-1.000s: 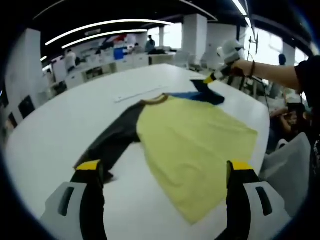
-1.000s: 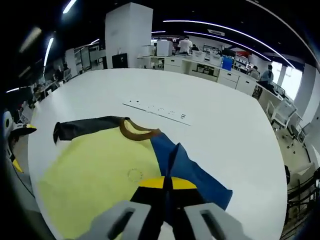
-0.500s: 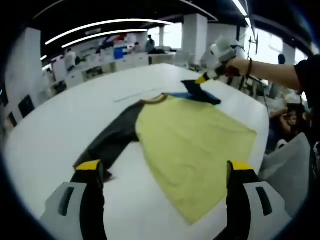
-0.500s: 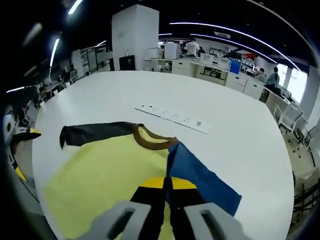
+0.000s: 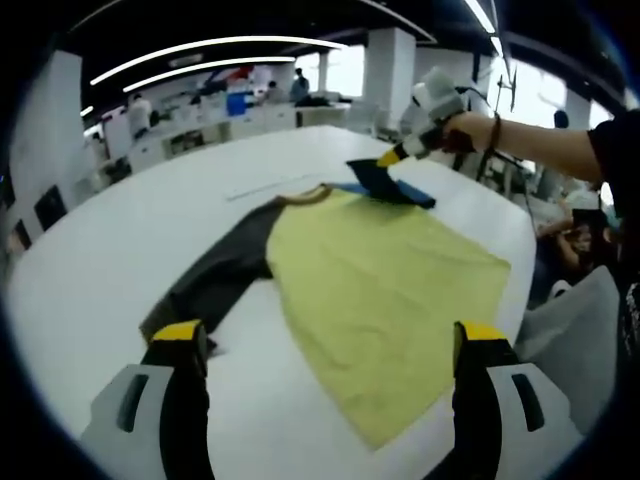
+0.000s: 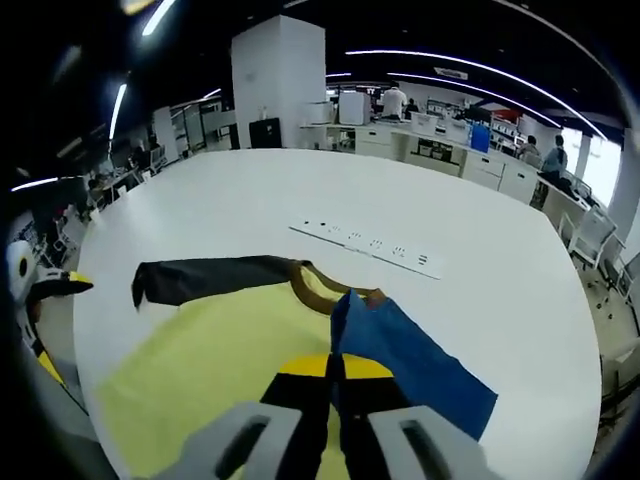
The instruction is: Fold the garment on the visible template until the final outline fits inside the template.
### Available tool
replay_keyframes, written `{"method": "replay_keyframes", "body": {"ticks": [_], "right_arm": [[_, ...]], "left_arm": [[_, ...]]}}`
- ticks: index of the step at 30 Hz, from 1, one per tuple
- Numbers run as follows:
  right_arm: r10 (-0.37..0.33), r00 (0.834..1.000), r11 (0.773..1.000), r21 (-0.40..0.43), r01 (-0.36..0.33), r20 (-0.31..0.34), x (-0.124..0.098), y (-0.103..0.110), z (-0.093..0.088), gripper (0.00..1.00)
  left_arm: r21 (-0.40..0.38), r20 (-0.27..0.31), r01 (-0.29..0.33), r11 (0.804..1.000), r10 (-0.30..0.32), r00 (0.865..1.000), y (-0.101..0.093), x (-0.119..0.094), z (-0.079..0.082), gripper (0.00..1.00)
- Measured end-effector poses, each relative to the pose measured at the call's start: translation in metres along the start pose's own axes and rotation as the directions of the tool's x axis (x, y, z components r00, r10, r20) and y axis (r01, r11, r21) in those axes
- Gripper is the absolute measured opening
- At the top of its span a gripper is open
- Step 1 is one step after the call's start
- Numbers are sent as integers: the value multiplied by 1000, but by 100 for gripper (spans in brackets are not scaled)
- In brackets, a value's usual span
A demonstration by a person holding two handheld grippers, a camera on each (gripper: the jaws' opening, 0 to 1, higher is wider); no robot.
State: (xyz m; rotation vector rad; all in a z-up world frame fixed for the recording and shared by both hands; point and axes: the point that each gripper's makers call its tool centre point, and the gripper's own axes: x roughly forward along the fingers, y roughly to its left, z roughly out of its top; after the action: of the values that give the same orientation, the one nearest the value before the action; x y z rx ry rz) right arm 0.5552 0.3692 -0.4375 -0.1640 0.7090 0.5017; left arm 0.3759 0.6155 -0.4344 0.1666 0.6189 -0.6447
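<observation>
A yellow T-shirt (image 5: 380, 280) lies flat on the white table (image 5: 120, 250). It has a brown collar (image 6: 318, 288), a dark sleeve (image 5: 215, 280) and a blue sleeve (image 6: 420, 360). My right gripper (image 6: 335, 368) is shut on the blue sleeve's end and holds it raised, so the sleeve folds inward near the collar. In the left gripper view a hand holds the right gripper (image 5: 392, 156) at the shirt's far corner. My left gripper (image 5: 330, 338) stands wide open at the near side, one jaw by the dark sleeve's cuff, nothing between its jaws. The left gripper (image 6: 48, 322) also appears at the left edge.
A white power strip (image 6: 365, 248) lies on the table beyond the collar. Office desks (image 6: 440, 150), a white pillar (image 6: 278, 80) and people stand far behind. The person's arm (image 5: 540, 140) reaches in from the right, and chairs (image 5: 575, 320) stand at the table's right edge.
My right gripper has carried the blue sleeve up and inward toward the collar, folding it over. The left gripper stays open and still.
</observation>
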Motion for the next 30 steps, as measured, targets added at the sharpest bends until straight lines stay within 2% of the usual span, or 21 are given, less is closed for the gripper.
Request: {"method": "replay_keyframes", "body": {"ticks": [13,30], "right_arm": [[29,1000,999,-15,-29,4,5,18,6,0],[103,992,995,-17,-102,69,23,70,32,0]], "left_arm": [[-10,-9,3,1000,-3,1000,-2,-1,-5,99],[-23,1,4,1000,-4,1000,-1,-1,-6,99]]}}
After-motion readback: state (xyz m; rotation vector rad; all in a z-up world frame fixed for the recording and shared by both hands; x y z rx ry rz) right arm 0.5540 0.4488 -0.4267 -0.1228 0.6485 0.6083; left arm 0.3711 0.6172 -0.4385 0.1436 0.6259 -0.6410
